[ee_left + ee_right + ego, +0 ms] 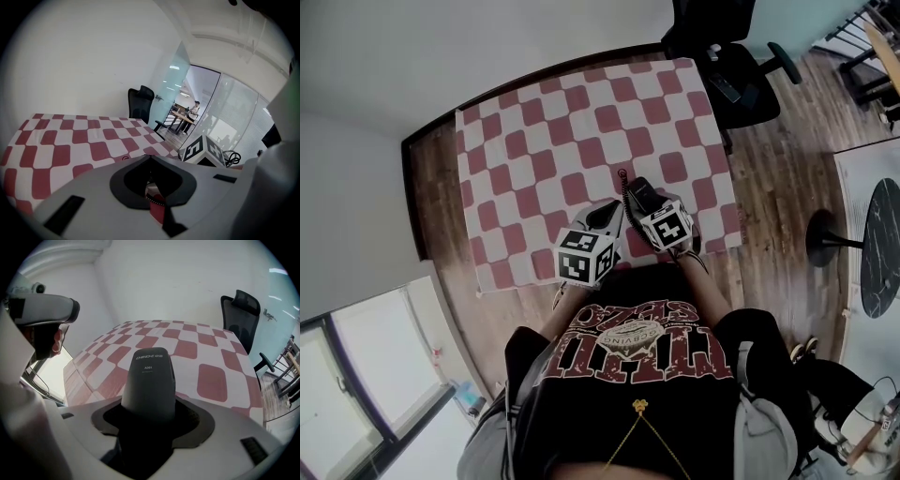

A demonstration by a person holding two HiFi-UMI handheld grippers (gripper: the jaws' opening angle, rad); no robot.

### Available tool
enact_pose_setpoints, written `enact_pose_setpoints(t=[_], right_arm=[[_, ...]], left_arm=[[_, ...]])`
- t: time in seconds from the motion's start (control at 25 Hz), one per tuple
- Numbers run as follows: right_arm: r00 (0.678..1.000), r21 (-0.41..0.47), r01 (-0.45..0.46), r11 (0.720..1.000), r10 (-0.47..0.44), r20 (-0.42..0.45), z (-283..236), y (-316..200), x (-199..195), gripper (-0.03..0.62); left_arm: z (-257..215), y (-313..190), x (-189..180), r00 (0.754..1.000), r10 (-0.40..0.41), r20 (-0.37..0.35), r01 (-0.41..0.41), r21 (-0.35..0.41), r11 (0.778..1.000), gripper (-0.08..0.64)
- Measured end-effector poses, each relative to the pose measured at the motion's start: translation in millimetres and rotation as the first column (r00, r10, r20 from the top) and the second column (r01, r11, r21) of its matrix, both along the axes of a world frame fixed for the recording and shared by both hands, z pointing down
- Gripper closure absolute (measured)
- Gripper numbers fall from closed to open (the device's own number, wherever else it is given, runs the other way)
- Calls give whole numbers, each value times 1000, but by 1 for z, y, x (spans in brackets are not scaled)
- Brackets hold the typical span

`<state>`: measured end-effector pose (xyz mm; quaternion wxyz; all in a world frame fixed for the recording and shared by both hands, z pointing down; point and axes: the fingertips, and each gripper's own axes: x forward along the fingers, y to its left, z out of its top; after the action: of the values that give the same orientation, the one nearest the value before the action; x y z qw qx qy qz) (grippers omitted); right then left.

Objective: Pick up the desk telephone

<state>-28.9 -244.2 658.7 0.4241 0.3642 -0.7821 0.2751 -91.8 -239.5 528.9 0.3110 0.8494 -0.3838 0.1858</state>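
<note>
The black telephone handset (150,376), marked CHINO-E A061, stands up between the jaws of my right gripper (149,405), which is shut on it above the checked cloth. From the head view the handset (639,195) shows as a dark shape ahead of the right gripper (649,208), with a thin cord (623,181) running from it onto the cloth. My left gripper (606,217) is just to its left at the table's near edge. Its jaws (150,158) meet at the tip with nothing held. No telephone base is in view.
A red and white checked cloth (581,122) covers the wooden table (431,178). A black office chair (731,66) stands past the table's far right corner. A dark round table (881,244) stands on the floor to the right. The wall runs along the far side.
</note>
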Motion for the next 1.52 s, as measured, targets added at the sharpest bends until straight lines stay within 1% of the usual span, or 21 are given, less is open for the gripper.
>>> enact_pose_setpoints(t=[0.16, 0.44, 0.6, 0.84, 1.04, 1.28, 1.52], right_arm=[[1000, -4, -4, 1000, 4, 16, -8, 4, 1, 307], [1000, -5, 1, 1000, -1, 30, -34, 9, 2, 307], [999, 12, 13, 1000, -14, 30, -47, 9, 2, 307], [998, 43, 20, 999, -23, 61, -73, 9, 0, 305], [998, 70, 49, 996, -52, 41, -91, 9, 0, 307], [996, 72, 62, 995, -66, 52, -107, 10, -2, 307], [995, 95, 81, 992, -86, 58, -127, 10, -8, 307]], left_arm=[[-2, 0, 5, 1000, 14, 7, -14, 11, 1000, 552], [-1, 0, 9, 1000, 27, 1, -27, 3, 1000, 552], [1, 1, 11, 999, 32, -3, -32, -2, 999, 552], [1, 2, 10, 1000, 32, -1, -32, -8, 999, 552], [5, 2, 8, 1000, 28, -4, -28, -21, 999, 552], [8, 4, 8, 1000, 31, 1, -31, -30, 999, 552], [10, 5, 6, 1000, 27, -1, -27, -34, 999, 552]])
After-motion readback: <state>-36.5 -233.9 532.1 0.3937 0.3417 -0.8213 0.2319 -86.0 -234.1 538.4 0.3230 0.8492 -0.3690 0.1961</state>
